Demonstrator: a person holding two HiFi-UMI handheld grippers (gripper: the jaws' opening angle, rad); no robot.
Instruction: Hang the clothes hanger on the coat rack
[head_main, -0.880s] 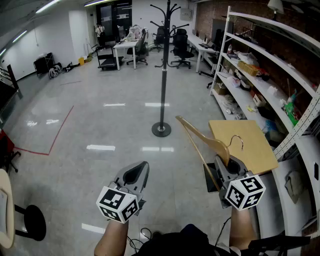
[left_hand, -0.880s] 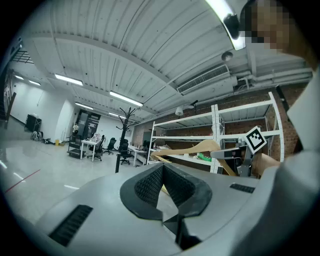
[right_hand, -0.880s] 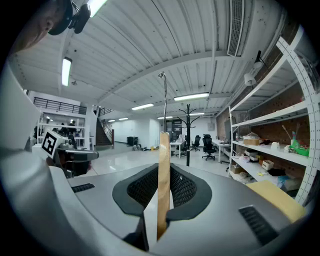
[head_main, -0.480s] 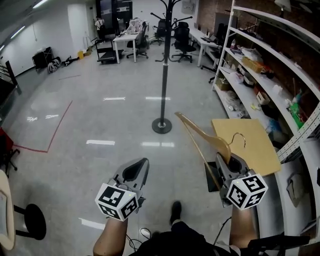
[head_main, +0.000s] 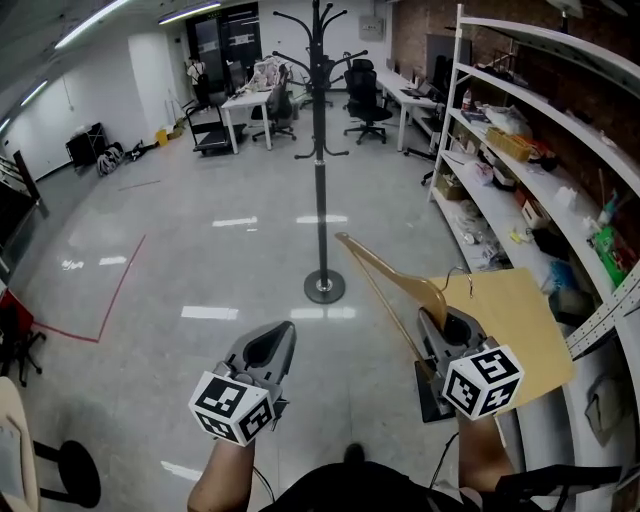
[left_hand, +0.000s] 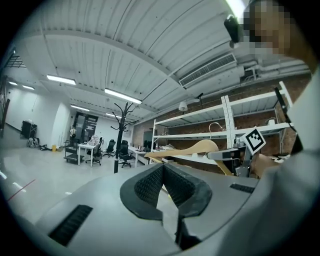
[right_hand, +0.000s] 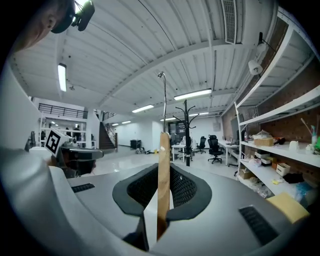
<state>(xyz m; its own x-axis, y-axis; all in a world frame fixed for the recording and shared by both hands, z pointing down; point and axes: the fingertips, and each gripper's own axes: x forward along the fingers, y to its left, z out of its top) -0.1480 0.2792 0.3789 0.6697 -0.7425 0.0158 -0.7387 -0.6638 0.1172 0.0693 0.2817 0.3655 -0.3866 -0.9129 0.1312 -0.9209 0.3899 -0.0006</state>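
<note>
Nearest us, our left gripper has its jaws shut together with nothing between them; it hangs over the grey floor, well apart from the hanger. Our right gripper has its jaws clamped on the wooden clothes hanger, gripping the wood close to the metal hook; in the right gripper view the wood stands edge-on between the pads, with the hook wire rising above it. One arm of the hanger reaches forward and to the left, its tip free in the air and pointing towards the coat rack.

Just right of that gripper lies a tan board, beside the long white shelving that runs along the whole right edge; that side is tight. Ahead and to the left the floor lies open, marked by a red tape line.

The coat rack stands upright on its round base, apart from the hanger's tip, with free floor all round it. Beyond it we see a desk and office chairs near the far wall.
</note>
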